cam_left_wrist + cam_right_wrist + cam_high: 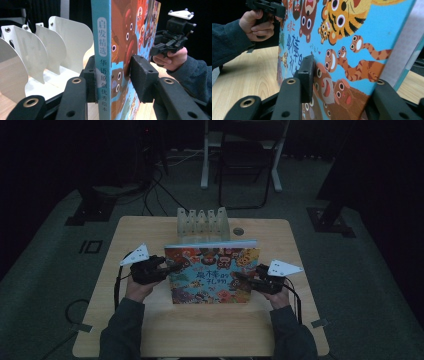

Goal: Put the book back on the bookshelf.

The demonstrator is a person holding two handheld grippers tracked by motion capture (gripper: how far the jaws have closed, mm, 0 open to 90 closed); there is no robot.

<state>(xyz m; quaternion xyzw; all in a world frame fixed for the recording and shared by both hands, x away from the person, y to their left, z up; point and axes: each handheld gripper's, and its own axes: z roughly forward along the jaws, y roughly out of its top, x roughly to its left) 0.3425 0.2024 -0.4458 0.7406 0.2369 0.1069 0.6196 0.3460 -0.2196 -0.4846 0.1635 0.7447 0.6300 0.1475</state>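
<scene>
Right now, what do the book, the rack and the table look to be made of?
Book: printed card or paper, a stiff hardcover by its thick flat spine, slightly glossy cover.
Rack: looks like painted sheet metal or plastic; thin white matte dividers, screwed at the tops.
Table: wood or wood-look laminate, pale grain visible, smooth.

A light wooden table with rounded corners (150,330) stands on a dark grey floor (45,270). At its far edge sits a white slotted rack of upright dividers (202,222), and beside that rack, a small dark round hole (238,231) in the tabletop.
</scene>
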